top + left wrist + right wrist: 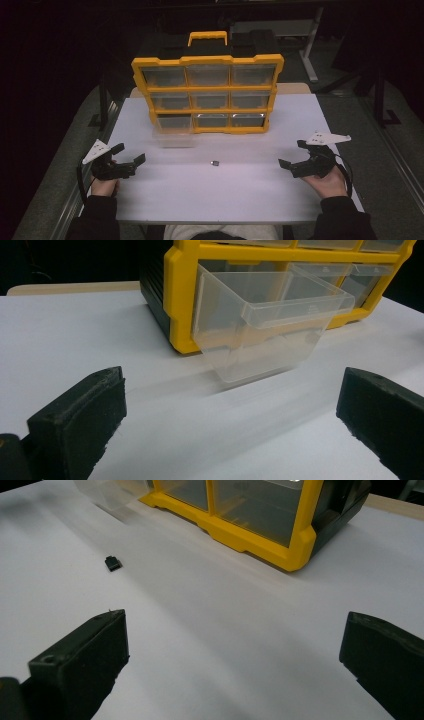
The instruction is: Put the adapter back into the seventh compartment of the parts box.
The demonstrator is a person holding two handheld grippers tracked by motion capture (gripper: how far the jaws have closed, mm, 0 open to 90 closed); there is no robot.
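Sitting alone on the white table point(300, 200) is a small dark part point(215, 163), lying midway between the two grippers and well apart from each. Behind it, a clear drawer point(260, 325) is hanging pulled out of the bottom-left slot of the yellow organizer point(207, 95). Judging by this, the drawer is open, while picking up and stowing the part is yet to come. Both the left gripper point(128, 154) and right gripper point(291, 154) are resting low near the table's edges, jaws wide, holding nothing.
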